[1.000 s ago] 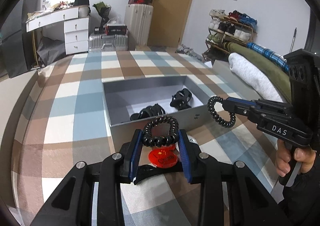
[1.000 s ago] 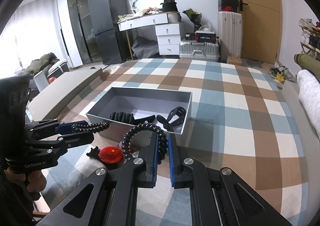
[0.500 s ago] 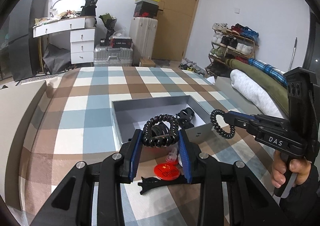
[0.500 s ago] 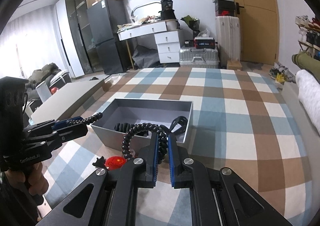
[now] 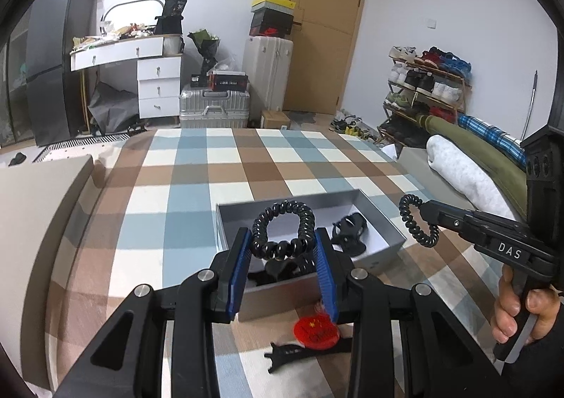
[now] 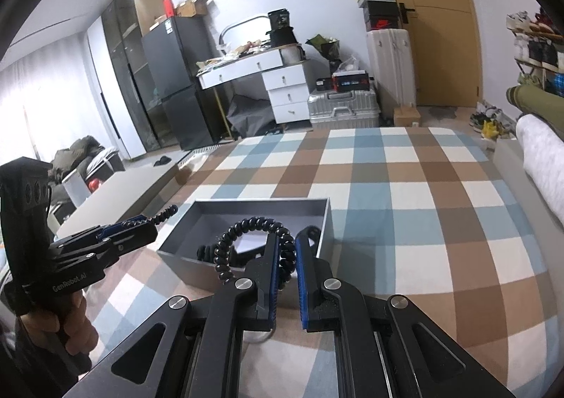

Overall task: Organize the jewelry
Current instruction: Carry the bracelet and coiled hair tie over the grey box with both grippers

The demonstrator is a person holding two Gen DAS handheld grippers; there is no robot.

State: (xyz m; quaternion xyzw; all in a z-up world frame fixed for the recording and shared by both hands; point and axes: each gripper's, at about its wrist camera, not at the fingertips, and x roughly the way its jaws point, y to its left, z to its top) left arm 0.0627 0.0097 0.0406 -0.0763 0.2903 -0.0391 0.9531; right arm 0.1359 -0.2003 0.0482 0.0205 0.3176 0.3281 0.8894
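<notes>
My left gripper [image 5: 282,236] is shut on a black spiral hair tie [image 5: 282,250], held over the near part of an open grey box [image 5: 282,295]. The box holds several black hair accessories [image 5: 349,232]. My right gripper [image 6: 285,239] is shut on a second black spiral hair tie [image 6: 246,223] just before the same grey box [image 6: 261,200]. In the left wrist view the right gripper [image 5: 428,211] shows at the right with its hair tie [image 5: 419,225] beside the box's right corner. In the right wrist view the left gripper [image 6: 144,225] shows at the left.
A red round badge [image 5: 315,329] and a black hair clip [image 5: 303,352] lie on the checked cover [image 5: 169,207] in front of the box. Rolled blankets [image 5: 465,172] lie at the right, a beige ledge [image 5: 35,193] at the left. Suitcases, a desk and a shoe rack stand far behind.
My left gripper has risen and moved forward with its tie, from over the red badge to over the box's near part. The right gripper has stayed about where it was, still gripping its tie.
</notes>
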